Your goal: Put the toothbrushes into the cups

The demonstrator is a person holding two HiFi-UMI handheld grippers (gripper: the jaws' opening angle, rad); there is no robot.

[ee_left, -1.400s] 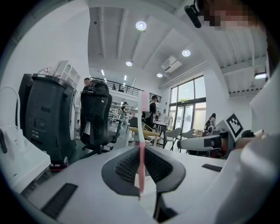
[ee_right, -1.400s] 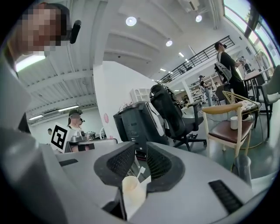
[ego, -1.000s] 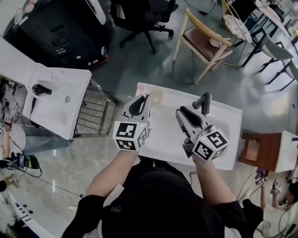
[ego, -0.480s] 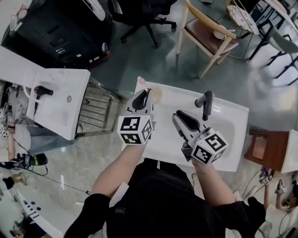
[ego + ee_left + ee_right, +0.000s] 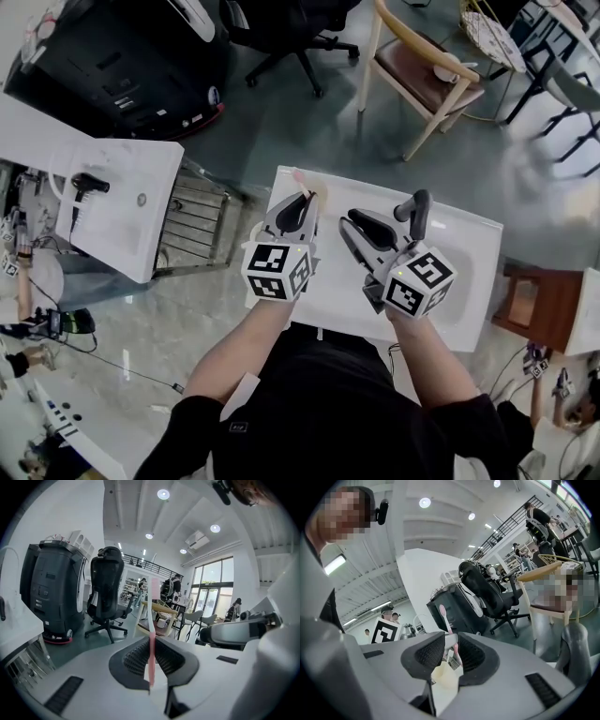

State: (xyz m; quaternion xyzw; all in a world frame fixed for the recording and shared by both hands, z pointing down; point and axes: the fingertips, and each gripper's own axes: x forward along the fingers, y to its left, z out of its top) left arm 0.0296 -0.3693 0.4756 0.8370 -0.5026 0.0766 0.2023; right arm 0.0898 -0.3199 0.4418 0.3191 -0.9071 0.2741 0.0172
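Observation:
A pink toothbrush stands upright between the pads of my left gripper, which is shut on its handle. In the head view the left gripper hovers at the far left corner of the white washbasin counter. The toothbrush's head pokes out beside a pale translucent cup. My right gripper hangs over the basin just right of it, open with nothing held. Through its jaws I see the cup, the toothbrush and the left gripper's marker cube.
A black faucet rises from the counter right of the right gripper. A second white basin with a black fixture stands to the left, past a metal rack. A wooden chair and an office chair stand beyond.
The left gripper with the toothbrush has shifted slightly right toward the cup. The right gripper has moved a little left and forward over the basin.

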